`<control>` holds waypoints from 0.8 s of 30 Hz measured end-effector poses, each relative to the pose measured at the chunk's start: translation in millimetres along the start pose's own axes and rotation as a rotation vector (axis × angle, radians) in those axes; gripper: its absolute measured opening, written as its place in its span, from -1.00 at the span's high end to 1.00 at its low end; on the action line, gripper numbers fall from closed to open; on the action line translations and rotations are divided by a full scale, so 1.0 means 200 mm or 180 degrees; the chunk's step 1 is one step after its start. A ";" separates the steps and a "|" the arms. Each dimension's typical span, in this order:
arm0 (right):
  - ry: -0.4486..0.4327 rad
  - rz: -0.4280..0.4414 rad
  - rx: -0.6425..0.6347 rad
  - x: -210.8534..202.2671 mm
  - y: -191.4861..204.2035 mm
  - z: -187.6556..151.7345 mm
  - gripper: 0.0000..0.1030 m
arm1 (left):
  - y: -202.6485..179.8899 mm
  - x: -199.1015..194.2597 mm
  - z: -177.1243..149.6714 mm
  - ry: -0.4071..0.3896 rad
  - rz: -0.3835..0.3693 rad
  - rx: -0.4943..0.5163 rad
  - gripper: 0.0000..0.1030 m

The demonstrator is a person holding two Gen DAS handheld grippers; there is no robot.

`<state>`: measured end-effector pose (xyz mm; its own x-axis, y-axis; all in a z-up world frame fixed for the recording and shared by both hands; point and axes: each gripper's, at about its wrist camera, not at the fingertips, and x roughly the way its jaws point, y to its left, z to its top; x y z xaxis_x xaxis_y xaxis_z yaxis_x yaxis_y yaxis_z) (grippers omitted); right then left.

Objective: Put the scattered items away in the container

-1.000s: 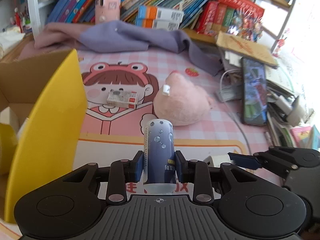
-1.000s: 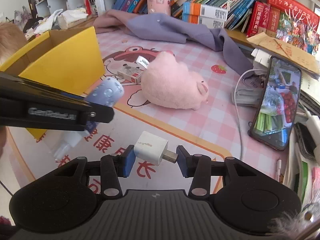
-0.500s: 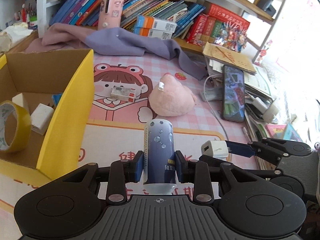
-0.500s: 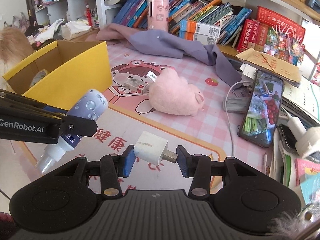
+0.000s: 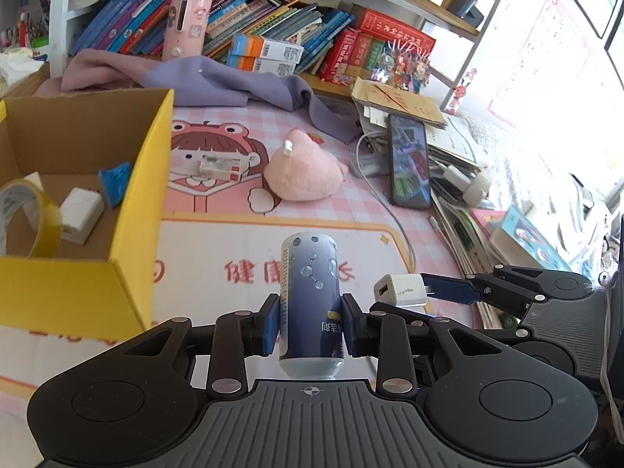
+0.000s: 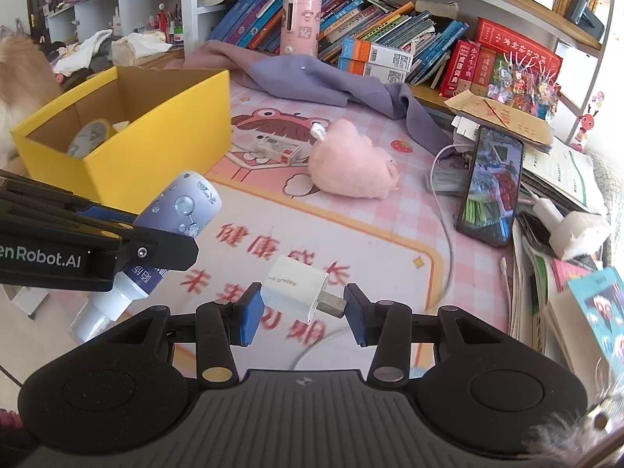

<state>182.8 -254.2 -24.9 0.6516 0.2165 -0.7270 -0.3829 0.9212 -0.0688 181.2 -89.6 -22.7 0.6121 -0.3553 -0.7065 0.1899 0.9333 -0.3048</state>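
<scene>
My left gripper [image 5: 311, 327] is shut on a blue bottle [image 5: 311, 300], held above the pink mat; the bottle also shows in the right wrist view [image 6: 171, 226]. My right gripper [image 6: 300, 308] is shut on a white USB charger [image 6: 294, 286], also seen in the left wrist view [image 5: 401, 290]. The yellow cardboard box [image 5: 136, 210] stands at the left and holds a tape roll [image 5: 23, 214], a white adapter [image 5: 80, 214] and a blue scrap. A small flat box [image 5: 220, 167] and a pink plush toy [image 5: 304, 171] lie on the mat.
A phone [image 5: 409, 163] with a white cable, stacked papers and books [image 5: 507, 226] crowd the right side. A purple cloth [image 5: 218, 78] lies at the back below a bookshelf [image 5: 273, 19]. A pink canister [image 5: 187, 25] stands there.
Both grippers have risen and pulled back from the mat with their items. The inside of the yellow box has come into view at the left.
</scene>
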 end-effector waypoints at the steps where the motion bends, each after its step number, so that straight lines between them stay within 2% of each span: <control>1: 0.0004 -0.0014 0.0004 -0.02 0.03 -0.01 0.18 | 0.01 -0.02 -0.02 -0.0001 -0.0015 0.0004 0.41; 14: -0.0105 -0.0149 0.0086 -0.23 0.35 -0.14 0.18 | 0.17 -0.30 -0.20 -0.0045 -0.0110 -0.0018 0.41; 24: -0.0151 -0.0122 0.0098 -0.32 0.61 -0.22 0.18 | 0.31 -0.48 -0.34 -0.0045 -0.0090 -0.0018 0.41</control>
<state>64.7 -170.2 -16.8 0.6958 0.1954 -0.6911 -0.3373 0.9385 -0.0743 82.4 -1.6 -16.1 0.6174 -0.3808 -0.6883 0.2031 0.9225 -0.3281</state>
